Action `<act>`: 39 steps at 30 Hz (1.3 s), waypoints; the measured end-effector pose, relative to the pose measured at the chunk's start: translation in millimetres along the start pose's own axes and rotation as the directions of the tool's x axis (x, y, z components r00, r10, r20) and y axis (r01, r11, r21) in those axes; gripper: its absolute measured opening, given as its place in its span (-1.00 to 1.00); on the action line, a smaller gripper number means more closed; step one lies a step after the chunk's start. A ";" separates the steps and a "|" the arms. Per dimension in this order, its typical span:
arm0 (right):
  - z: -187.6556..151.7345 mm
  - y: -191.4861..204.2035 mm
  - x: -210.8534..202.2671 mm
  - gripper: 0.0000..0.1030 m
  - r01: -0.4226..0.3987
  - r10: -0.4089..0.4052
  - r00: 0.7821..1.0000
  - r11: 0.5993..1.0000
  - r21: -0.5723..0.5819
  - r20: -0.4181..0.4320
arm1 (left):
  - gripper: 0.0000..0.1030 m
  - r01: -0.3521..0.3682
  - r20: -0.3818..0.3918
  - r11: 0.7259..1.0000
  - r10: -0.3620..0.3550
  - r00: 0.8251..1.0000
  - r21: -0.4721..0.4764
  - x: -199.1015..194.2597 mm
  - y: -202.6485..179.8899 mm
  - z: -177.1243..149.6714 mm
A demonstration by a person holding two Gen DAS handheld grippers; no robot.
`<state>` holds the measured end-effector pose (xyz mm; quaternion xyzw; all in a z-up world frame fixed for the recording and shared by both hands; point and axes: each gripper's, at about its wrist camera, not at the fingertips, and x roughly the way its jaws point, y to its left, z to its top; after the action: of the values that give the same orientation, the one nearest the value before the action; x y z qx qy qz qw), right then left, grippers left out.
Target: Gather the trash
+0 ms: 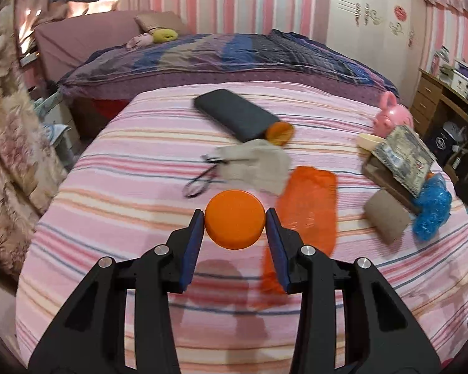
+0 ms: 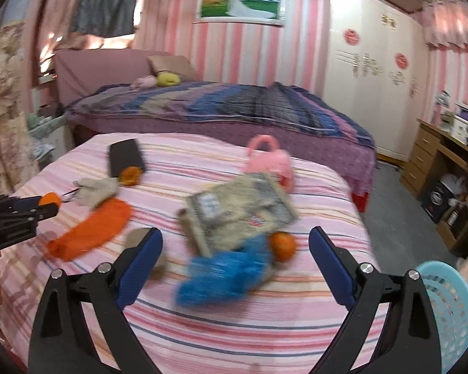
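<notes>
Left fingers [image 1: 235, 221]: you grip an orange lid [image 1: 234, 219] above the striped bed [image 1: 109, 218].
Right fingers [image 2: 235, 249]: spread wide, empty, over blue mesh [image 2: 221, 277].

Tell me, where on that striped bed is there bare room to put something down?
The near edge of the striped bedspread, in front of the blue bag, is bare. So is the far left side beyond the black case. The middle and right, around the orange bag, is crowded.

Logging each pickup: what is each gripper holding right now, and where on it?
Left gripper clamps an orange cap by its opposite side edges. Right gripper stands open, holding nothing.
</notes>
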<state>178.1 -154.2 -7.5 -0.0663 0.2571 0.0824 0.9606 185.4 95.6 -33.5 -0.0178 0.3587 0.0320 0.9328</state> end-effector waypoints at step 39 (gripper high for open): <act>5.1 -4.1 -10.0 -0.16 -0.118 0.118 0.993 0.993 -0.011 -0.029 | -0.24 0.006 0.102 0.999 -0.010 0.995 0.044 -31.5 -51.4 11.9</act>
<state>172.8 -158.6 2.3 -0.0580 0.2736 0.1397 0.9499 173.7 43.6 -3.0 0.0026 0.3108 0.0213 0.9502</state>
